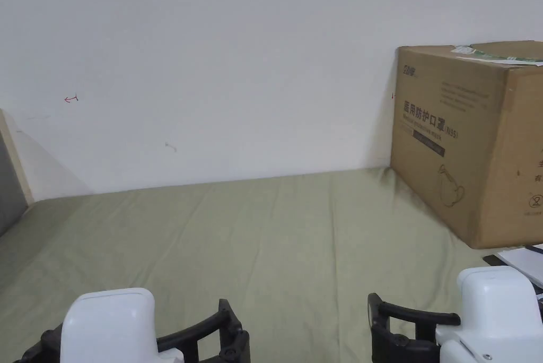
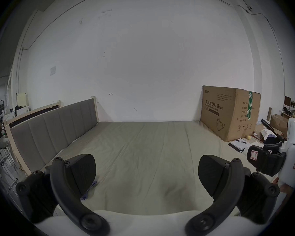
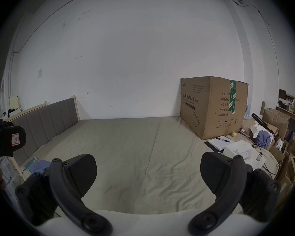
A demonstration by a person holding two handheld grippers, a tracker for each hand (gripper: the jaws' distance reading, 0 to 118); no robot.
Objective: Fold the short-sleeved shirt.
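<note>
While level, left gripper point(image 2: 146, 173), right gripper point(image 3: 148, 173), jaws apart

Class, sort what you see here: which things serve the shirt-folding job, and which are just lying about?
For the job: left gripper, right gripper, both open; bed sheet as work surface.

Lying about: cardboard box, papers, pen, headboard, blue cloth.

The right gripper point(image 3: 147, 175) hangs over the olive bedsheet point(image 3: 129, 146), its black jaws spread wide with nothing between them. Ahead and to its right a cardboard box point(image 3: 213, 106) stands against the white wall point(image 3: 126, 52). Off to the left runs a grey padded headboard point(image 3: 46, 120), and blue cloth point(image 3: 39, 165) lies just beside the left jaw.
</note>
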